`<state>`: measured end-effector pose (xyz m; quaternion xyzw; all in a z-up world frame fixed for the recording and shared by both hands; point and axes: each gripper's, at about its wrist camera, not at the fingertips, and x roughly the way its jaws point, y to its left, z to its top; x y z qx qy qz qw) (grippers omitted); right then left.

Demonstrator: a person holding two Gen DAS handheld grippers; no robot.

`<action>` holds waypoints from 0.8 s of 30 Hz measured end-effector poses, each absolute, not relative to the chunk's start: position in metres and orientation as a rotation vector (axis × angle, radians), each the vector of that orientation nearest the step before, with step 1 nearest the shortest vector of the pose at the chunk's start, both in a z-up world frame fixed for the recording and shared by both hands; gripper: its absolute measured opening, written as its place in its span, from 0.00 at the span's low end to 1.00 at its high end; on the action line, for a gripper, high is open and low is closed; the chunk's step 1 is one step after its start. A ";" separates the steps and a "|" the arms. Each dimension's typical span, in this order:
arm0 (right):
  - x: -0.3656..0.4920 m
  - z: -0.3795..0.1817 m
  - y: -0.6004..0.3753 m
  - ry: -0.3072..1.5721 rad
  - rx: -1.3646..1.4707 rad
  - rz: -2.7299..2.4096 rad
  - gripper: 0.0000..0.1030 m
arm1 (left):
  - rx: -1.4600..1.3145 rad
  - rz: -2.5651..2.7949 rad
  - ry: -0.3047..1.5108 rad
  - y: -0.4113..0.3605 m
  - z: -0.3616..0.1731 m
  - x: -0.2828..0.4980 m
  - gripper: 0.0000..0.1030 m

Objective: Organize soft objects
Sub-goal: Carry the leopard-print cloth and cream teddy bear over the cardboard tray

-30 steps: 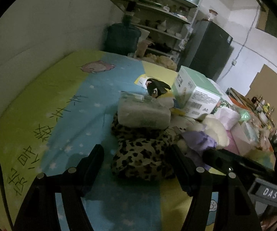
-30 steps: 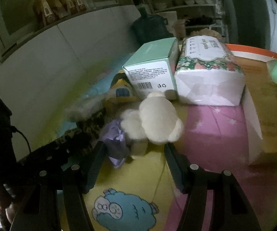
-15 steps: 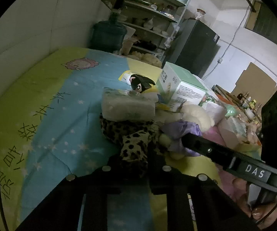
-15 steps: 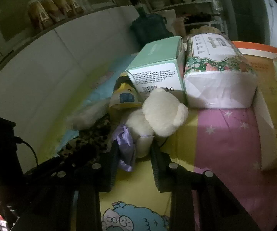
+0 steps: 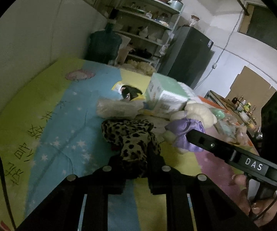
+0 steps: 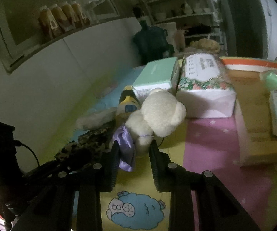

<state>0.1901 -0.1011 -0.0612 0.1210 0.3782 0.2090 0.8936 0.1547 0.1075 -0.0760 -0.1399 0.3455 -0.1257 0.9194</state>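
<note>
- The surface [image 5: 48,115] is covered with a children's mat in lime, blue, yellow and pink panels, printed with stars, dark characters and a blue cartoon sheep [image 6: 136,209].
- Behind it stand a white wall, open shelves of crockery [image 5: 146,30], a large water jug [image 5: 103,46] and a dark fridge [image 5: 188,55].
- The left hand-held gripper [image 5: 133,163] is pinched on the leopard-print cloth [image 5: 132,138], bunched at the mat's middle.
- The right hand-held gripper [image 6: 133,154] clamps the cream teddy bear [image 6: 157,113] by its lower body and purple satin bow [image 6: 126,150].
- Just behind the bear sit a mint-green box [image 6: 155,77] and a floral tissue pack [image 6: 205,88], side by side.
- A doll's dark-haired head [image 5: 129,94] is half hidden behind a clear plastic-wrapped packet [image 5: 117,108].
- Items at the right edge of the right wrist view are blurred; only a green ball [image 6: 273,79] reads clearly.
</note>
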 end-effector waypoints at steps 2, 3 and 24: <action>0.183 -0.056 -0.104 0.768 0.245 0.429 0.29 | -0.278 -0.263 0.698 0.104 -0.071 0.150 0.17; 0.180 -0.053 -0.106 0.761 0.245 0.428 0.29 | -0.269 -0.265 0.689 0.101 -0.067 0.148 0.17; 0.146 -0.015 -0.153 0.649 0.262 0.411 0.29 | -0.178 -0.290 0.631 0.046 -0.032 0.132 0.17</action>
